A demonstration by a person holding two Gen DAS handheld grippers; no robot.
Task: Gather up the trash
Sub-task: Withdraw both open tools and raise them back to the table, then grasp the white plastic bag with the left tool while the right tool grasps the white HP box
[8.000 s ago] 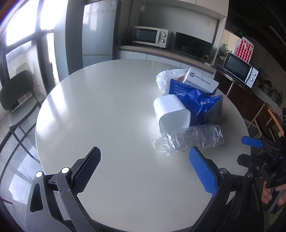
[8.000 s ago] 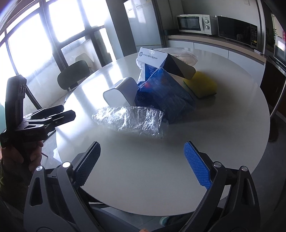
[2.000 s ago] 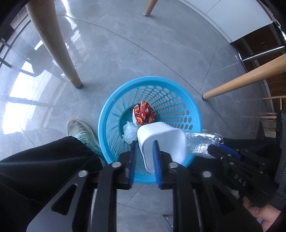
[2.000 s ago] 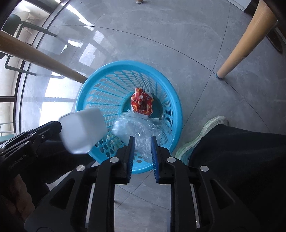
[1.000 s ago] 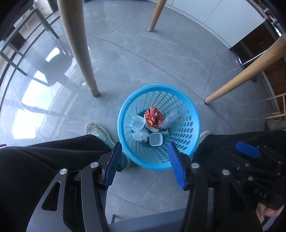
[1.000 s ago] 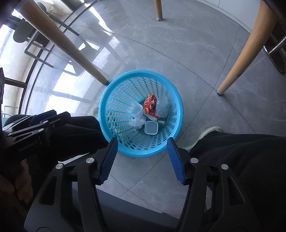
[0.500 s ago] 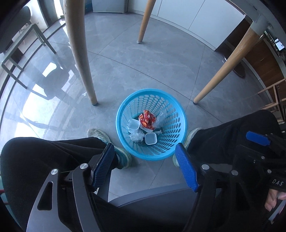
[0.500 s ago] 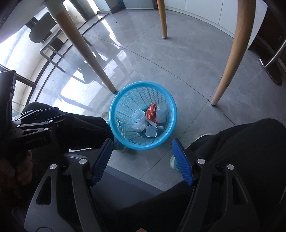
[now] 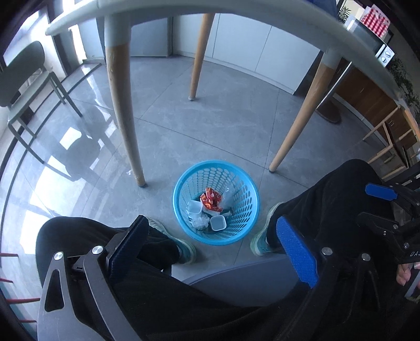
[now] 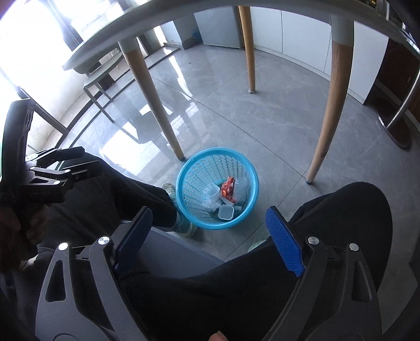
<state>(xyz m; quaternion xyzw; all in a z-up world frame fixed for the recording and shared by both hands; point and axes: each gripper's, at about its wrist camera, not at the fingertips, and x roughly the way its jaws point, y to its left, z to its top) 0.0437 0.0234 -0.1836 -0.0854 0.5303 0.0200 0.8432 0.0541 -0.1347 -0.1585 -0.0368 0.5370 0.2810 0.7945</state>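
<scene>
We count one blue basket [image 9: 245, 225] on the grey floor [image 9: 223, 110], between our two shoes and under the round tabletop [image 9: 236, 10]. Inside it lie two white cups [image 9: 194, 207], one square white tub [image 9: 218, 223], one red wrapper [image 9: 210, 200] and some clear plastic [image 9: 227, 195]; the plastic is crumpled and we cannot tell how many pieces it is. In the left view the basket is at 12 o'clock from the left gripper [image 9: 210, 248], whose fingers stand wide apart and hold nothing. The right gripper [image 10: 207, 236] also has its fingers wide apart and empty, with the basket [image 10: 189, 168] at 12 o'clock. We see three wooden table legs [image 9: 123, 115]. One chair [image 9: 23, 78] at 10 o'clock is cut by the frame edge. Our black trousers [image 9: 210, 309] hide the lower floor.
</scene>
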